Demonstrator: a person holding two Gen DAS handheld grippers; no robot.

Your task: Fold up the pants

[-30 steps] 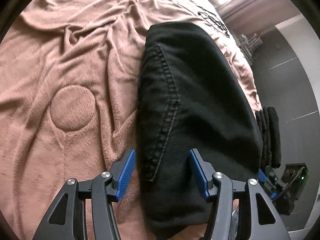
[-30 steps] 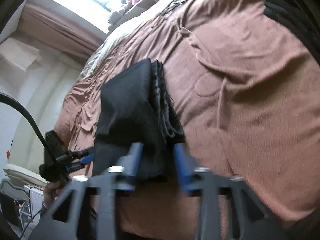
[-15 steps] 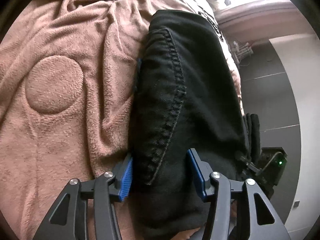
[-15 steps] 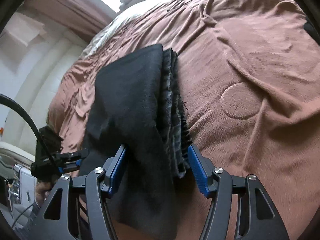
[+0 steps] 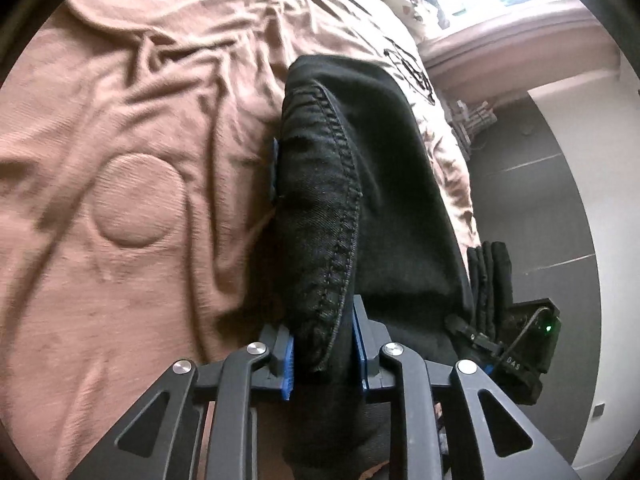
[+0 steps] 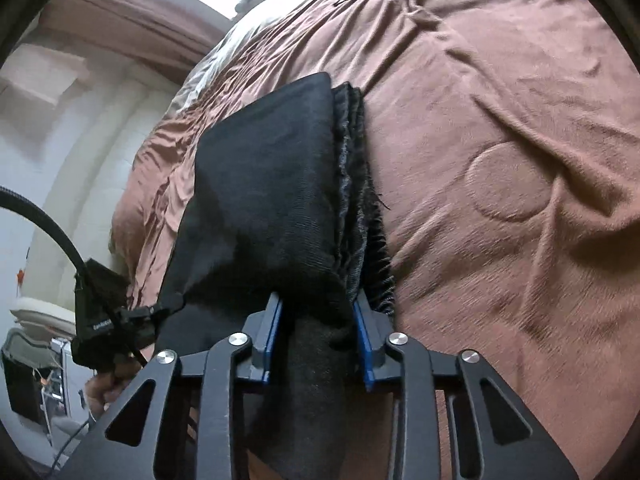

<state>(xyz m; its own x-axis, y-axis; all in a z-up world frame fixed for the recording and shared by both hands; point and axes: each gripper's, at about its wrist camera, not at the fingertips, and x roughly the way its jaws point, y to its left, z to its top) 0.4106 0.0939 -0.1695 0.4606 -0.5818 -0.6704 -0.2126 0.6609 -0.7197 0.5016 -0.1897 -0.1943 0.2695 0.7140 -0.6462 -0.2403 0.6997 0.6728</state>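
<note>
- Two claws are closing on the folded black pants (image 5: 360, 208), which lie on the bed's brown blanket (image 5: 140, 200).
- Left claw (image 5: 324, 354) bites the stitched edge; right claw (image 6: 318, 338) the layered end.
- Squeeze every layer firmly, then lift both evenly.

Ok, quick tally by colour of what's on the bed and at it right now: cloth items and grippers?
Black pants: 1, folded, lying on the blanket
Brown blanket: 1, wrinkled, covering the bed
Black grippers with blue pads: 2, the left gripper and right gripper, both closing on the pants' near edge
Total: 4
</note>
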